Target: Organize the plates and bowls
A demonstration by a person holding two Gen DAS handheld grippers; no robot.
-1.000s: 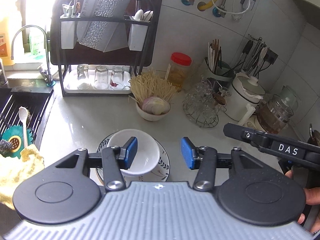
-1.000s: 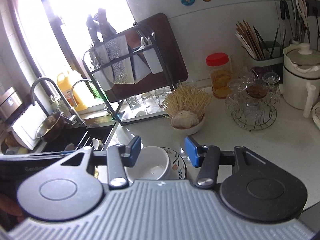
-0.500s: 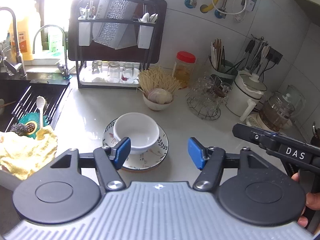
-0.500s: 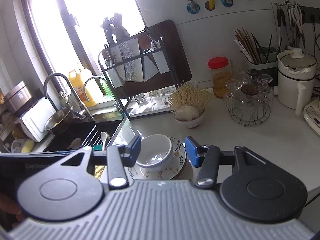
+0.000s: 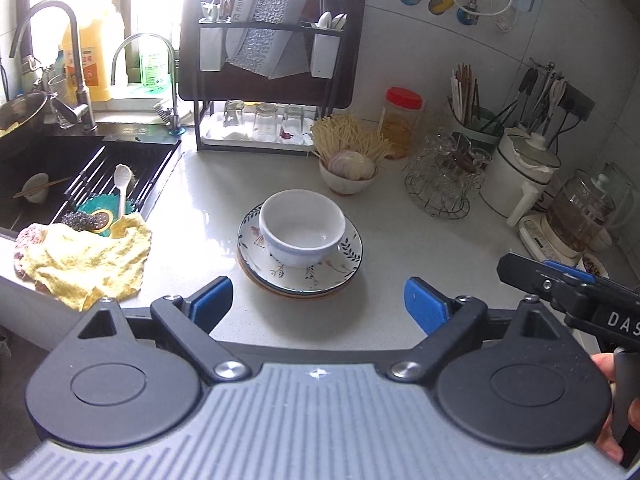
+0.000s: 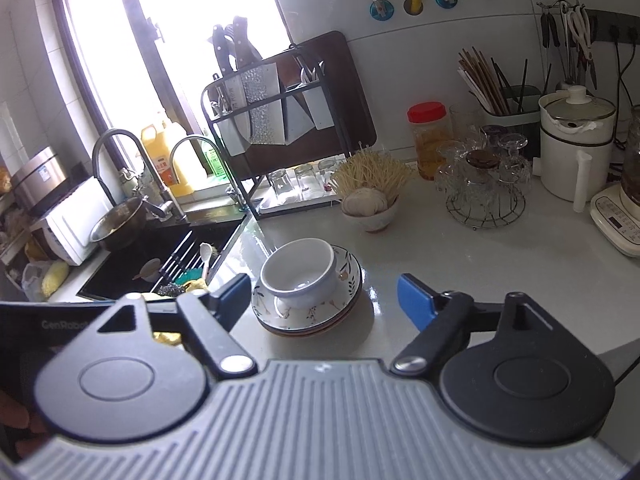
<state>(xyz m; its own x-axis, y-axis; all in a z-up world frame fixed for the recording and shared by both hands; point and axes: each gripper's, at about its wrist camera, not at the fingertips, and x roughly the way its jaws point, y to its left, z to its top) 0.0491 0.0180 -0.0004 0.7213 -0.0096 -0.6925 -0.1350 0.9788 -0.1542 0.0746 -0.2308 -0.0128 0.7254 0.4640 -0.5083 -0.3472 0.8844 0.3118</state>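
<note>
Both grippers have backed away from the stack since a second ago, and their jaws have just been opening with nothing between them.

Left wrist view: the left gripper hangs wide open, blue pads well clear of everything. The white bowl sits upright, mouth up, on the floral plate, which lies flat on at least one more plate underneath. The stack is roughly mid-counter, near the front edge and well apart from the sink on the left. No real long axis here, everything's round, so the only "pointing" is the bowl's opening facing straight up. The right gripper pokes in at the right edge, with the person's hand behind it.

Right wrist view: the right gripper is also spread wide, empty, with the bowl and plates just beyond the fingertips. The bowl sits a bit toward the left of the plate, not dead centre.

If you ask me this looks like the let-go-and-retreat bit after stacking, so doing it well means pulling straight back without clipping the plate rim. If the bowl needs another nudge, come in level and grab the rim, not the wall, since glazed ceramic slides.
</note>
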